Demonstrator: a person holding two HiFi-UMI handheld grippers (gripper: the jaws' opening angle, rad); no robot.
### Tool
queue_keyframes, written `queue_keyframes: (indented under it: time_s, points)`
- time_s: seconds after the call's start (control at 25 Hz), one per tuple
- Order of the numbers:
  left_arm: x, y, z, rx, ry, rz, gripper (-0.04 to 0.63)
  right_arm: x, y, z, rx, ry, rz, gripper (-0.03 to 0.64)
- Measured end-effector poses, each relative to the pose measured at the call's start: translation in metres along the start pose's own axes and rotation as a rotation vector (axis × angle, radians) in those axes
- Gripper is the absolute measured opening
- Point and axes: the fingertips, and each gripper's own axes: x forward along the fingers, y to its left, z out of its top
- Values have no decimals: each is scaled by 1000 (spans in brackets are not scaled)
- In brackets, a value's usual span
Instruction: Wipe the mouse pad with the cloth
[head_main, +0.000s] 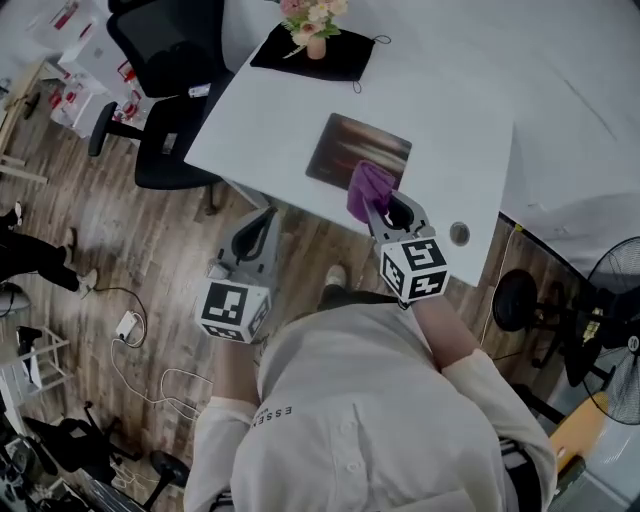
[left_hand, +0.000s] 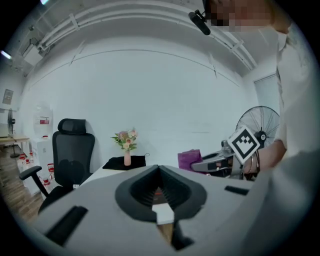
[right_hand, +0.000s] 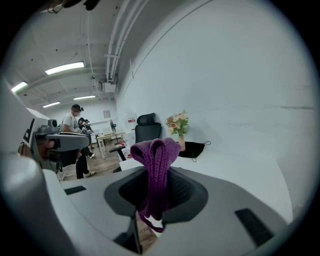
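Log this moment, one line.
left gripper: shut, empty | right gripper: shut on cloth | mouse pad: on table

Pale capitals "ESSE" on the person's white shirt, rest lost in a fold, black-and-white square code markers, no letters, on the cube of the left gripper and of the right gripper, distant red label too blurred to read.

Two tools: left tool, right tool; one cloth; one mouse pad; one vase.
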Motion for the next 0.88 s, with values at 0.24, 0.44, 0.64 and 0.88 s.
queue_keyframes:
  time_s: [0.24,0.44,0.64,0.88]
  points:
    - [44,18,7,6,23,-52,0,29,-28,4,29,38,-36,91]
    - [85,35,4,14,50,-129,0,53,-46,0,53,71,-84,91]
    - [137,57,10,33,73,-227,0,82,-66,-7,108,136,-144,91]
    - [192,81,12,58,97,-338,0,124,-86,-12,174,186,-211,91]
